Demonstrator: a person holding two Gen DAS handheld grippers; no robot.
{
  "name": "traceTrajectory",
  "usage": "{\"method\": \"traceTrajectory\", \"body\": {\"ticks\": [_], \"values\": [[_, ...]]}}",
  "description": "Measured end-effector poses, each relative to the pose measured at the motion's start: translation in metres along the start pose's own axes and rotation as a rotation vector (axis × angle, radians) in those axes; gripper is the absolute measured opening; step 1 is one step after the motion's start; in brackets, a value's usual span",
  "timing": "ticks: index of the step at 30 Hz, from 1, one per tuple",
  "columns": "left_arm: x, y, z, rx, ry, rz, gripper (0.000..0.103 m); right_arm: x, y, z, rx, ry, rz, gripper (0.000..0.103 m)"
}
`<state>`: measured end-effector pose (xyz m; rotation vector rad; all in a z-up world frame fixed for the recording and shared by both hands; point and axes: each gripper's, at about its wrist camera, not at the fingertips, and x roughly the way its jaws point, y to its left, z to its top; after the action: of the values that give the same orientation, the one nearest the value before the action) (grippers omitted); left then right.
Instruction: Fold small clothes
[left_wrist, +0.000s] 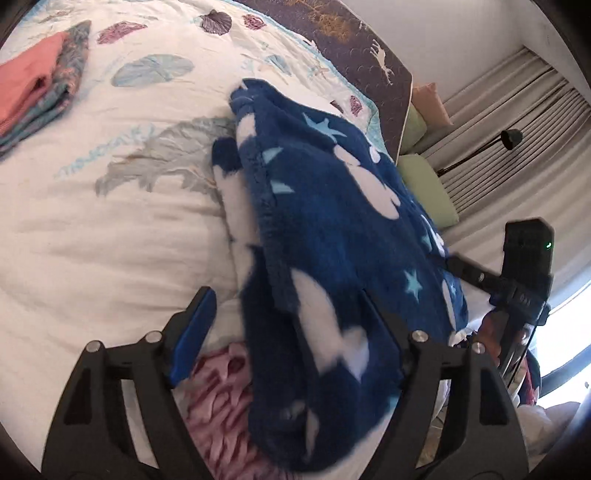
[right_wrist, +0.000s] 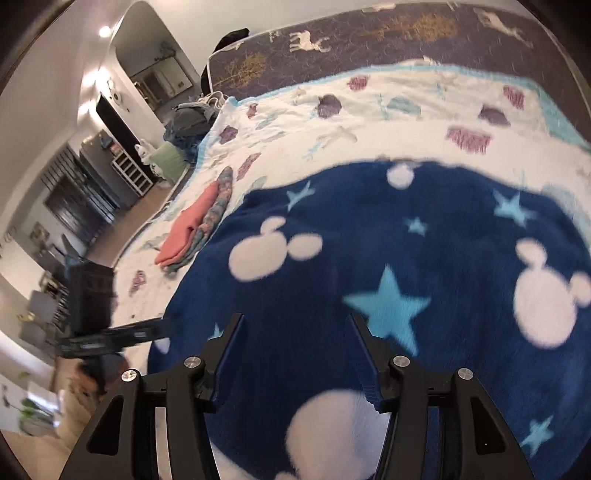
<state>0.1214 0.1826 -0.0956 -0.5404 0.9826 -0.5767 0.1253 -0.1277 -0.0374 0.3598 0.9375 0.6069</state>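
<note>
We saw fleece garment (left_wrist: 332, 236) running lengthwise straight ahead between left tool (left_wrist: 288, 317) fingers, apart, unclamped. Right tool (right_wrist: 295, 350) apart above it.

A: Left gripper (left_wrist: 286, 310): matte black linkage arms, four round silver screws, blue pads on the fingers (left_wrist: 195, 332).

B: Right gripper (right_wrist: 295, 343): same black frame, silver screws, ridged blue pads. Seen from the left, its black box shows a green light.
</note>
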Motion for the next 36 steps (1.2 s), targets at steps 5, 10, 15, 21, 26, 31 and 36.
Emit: {"method": "traceTrajectory", "body": {"ticks": [5,10,15,21,26,31,36], "values": [[0.006,0.009,0.011,-0.080,-0.030,-0.040,0.062,0.022,-0.017,-0.017,0.103,0.001,0.038,0.058],[0.003,0.002,0.013,-0.046,-0.037,-0.044,0.040,-0.006,-0.009,-0.014,0.117,-0.040,0.062,0.058],[0.010,0.003,0.016,-0.061,-0.026,-0.041,0.048,-0.004,-0.022,-0.039,0.179,0.074,0.111,0.058],[0.017,-0.003,0.018,-0.083,-0.009,-0.030,0.045,-0.007,-0.038,-0.042,0.276,0.062,0.180,0.058],[0.006,-0.021,0.018,-0.044,-0.036,0.020,0.036,-0.027,-0.017,-0.055,0.131,0.080,0.151,0.058],[-0.012,-0.065,0.024,0.050,-0.103,0.025,0.034,-0.003,-0.015,-0.066,0.085,0.083,0.076,0.066],[-0.018,-0.110,0.035,0.138,-0.110,0.072,0.034,-0.029,-0.019,-0.061,0.103,0.022,0.123,0.068]]}}
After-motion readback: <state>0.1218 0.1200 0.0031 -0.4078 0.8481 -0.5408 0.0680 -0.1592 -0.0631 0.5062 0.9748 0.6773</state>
